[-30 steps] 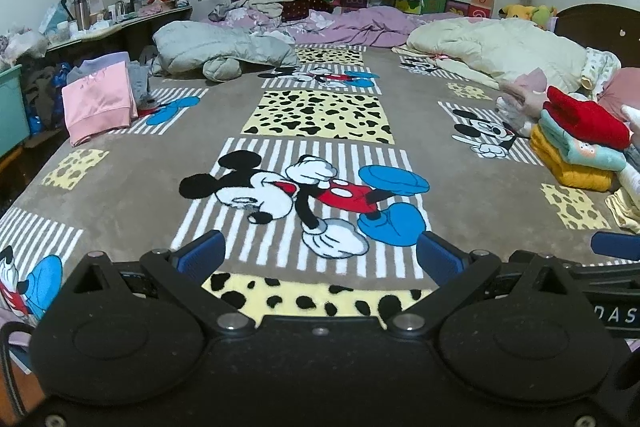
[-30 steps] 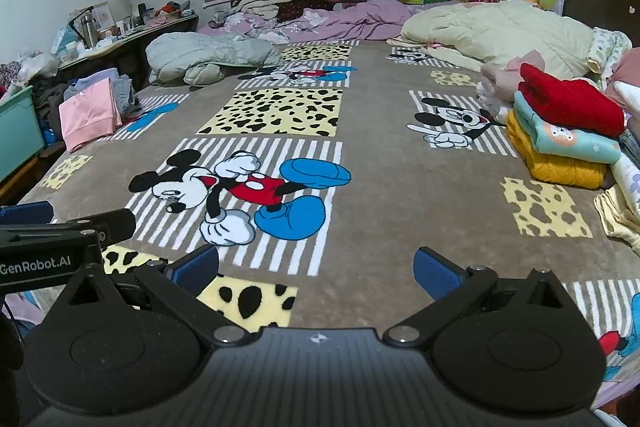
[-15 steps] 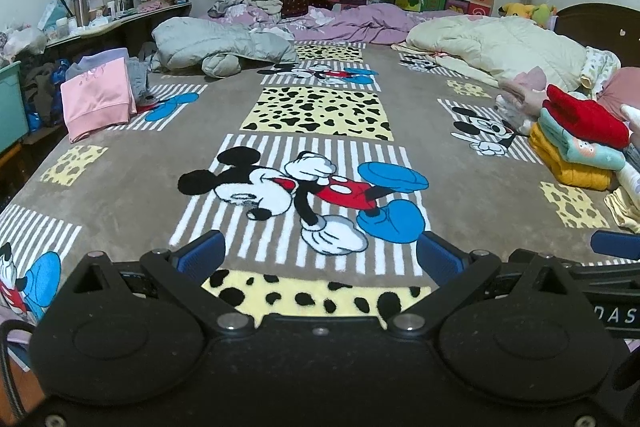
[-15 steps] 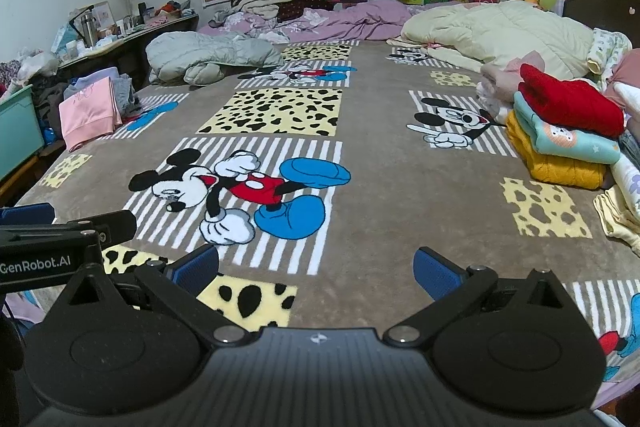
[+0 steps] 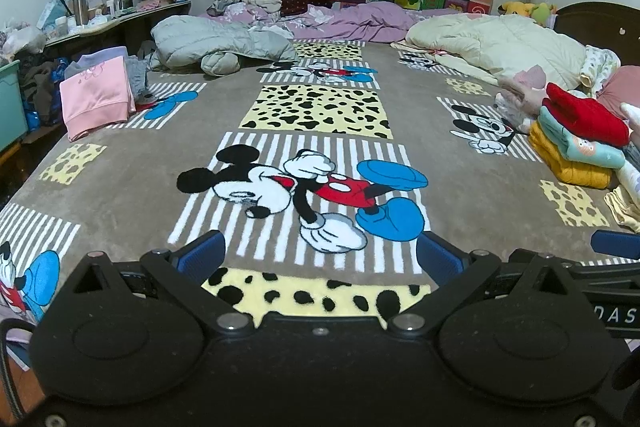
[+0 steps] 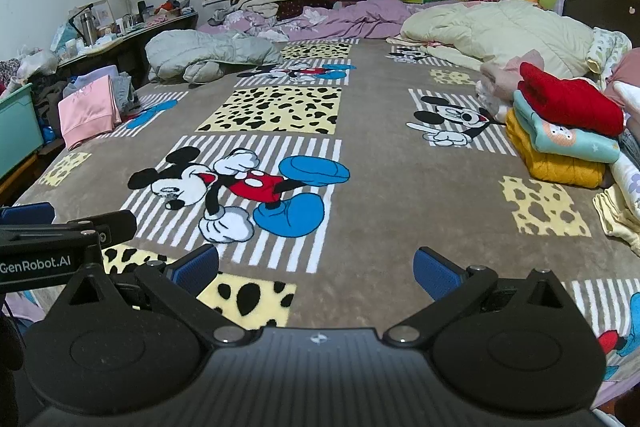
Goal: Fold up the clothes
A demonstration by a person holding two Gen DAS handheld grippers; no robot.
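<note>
Both grippers hover over the near edge of a bed covered by a brown cartoon-mouse blanket. My left gripper stands open with nothing between its blue fingers. My right gripper is open too and holds nothing. A stack of folded clothes, red on teal on yellow, sits at the right side of the bed; the same stack shows in the right wrist view. A folded pink garment lies at the left edge. A grey puffy jacket lies unfolded further back.
A cream quilt and a purple duvet fill the far end of the bed. A cluttered desk stands at the left wall, with a teal bin beside the bed. Pale loose clothes lie at the right edge.
The left gripper has drifted slightly, tilting its view a little; the right gripper has hardly moved. Both stay open and nothing on the bed has shifted.
</note>
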